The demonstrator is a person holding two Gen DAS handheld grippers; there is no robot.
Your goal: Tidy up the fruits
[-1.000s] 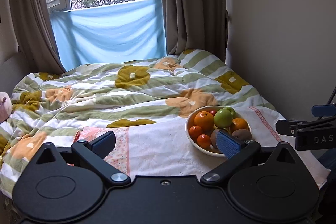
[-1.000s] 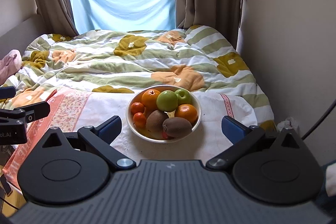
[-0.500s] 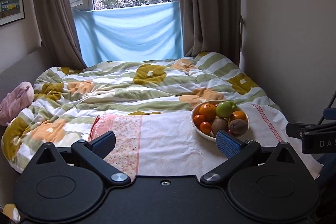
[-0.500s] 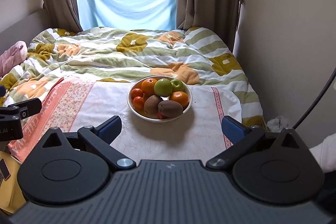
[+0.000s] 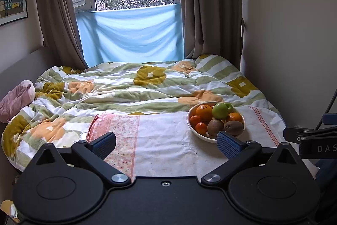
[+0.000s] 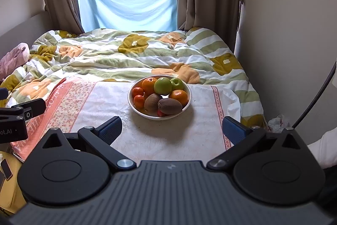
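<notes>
A white bowl (image 6: pixel 134 108) (image 5: pixel 197 133) stands on a white cloth with pink floral borders (image 6: pixel 147 140) (image 5: pixel 166 140) at the near end of the bed. It holds oranges (image 6: pixel 149 84), green apples (image 6: pixel 162 85), two kiwis (image 6: pixel 169 106) and small tangerines (image 6: pixel 138 91). My right gripper (image 6: pixel 171 130) is open, short of the bowl with nothing between its blue pads. My left gripper (image 5: pixel 166 143) is open too, over the cloth to the left of the bowl; its right pad (image 5: pixel 228 144) covers the bowl's near rim.
A green, white and orange striped duvet (image 5: pixel 130 88) covers the bed behind the cloth. Curtains and a blue sheet (image 5: pixel 130 35) hang at the window. A wall runs along the right side. A pink plush (image 5: pixel 16 98) lies at the left.
Both grippers have drawn back and risen, so the bowl looks smaller and farther away, and more of the bed, window and left wall shows. Both stay open.
</notes>
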